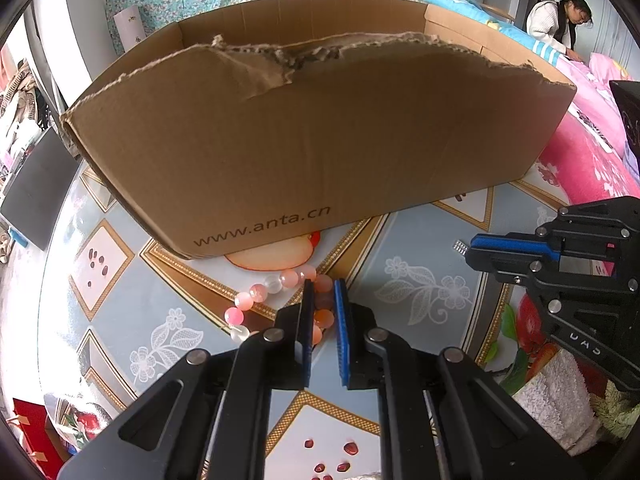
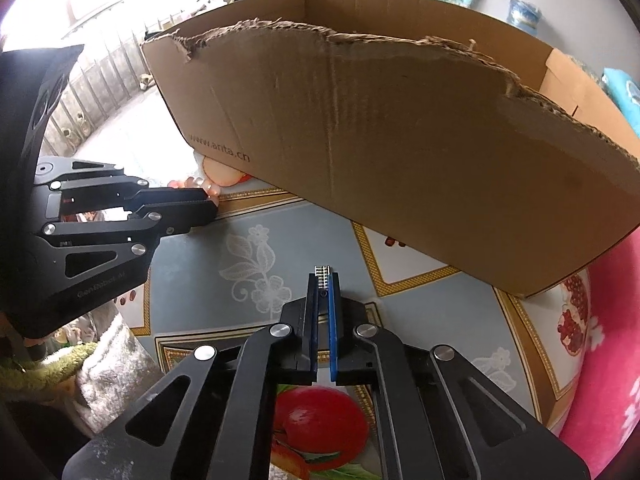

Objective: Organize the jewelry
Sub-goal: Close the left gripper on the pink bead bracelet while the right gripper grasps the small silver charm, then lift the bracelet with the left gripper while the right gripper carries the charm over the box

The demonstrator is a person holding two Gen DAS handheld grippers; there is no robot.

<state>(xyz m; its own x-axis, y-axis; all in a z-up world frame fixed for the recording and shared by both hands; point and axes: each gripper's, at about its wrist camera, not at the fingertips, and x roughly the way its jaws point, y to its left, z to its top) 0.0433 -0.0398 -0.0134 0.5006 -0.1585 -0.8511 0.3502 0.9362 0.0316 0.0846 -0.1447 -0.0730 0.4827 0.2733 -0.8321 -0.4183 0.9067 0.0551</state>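
A pink and clear bead bracelet [image 1: 256, 300] lies on the patterned tabletop just in front of a torn cardboard box [image 1: 304, 136]. My left gripper [image 1: 323, 286] is shut on the bracelet's right side, with beads between its jaws. My right gripper [image 2: 323, 280] is shut on a small silver chain-link bracelet [image 2: 322, 274], held above the table in front of the box [image 2: 400, 140]. In the left wrist view the right gripper [image 1: 472, 250] shows at the right with the chain [image 1: 460, 247] at its tip. In the right wrist view the left gripper [image 2: 212, 200] shows at the left by the beads [image 2: 210, 189].
The tabletop [image 1: 420, 248] carries a floral and fruit patterned cover. A pink bedspread [image 1: 580, 152] lies to the right. A person [image 1: 560, 24] sits at the far right. A towel [image 1: 556, 396] lies at the table's near right edge.
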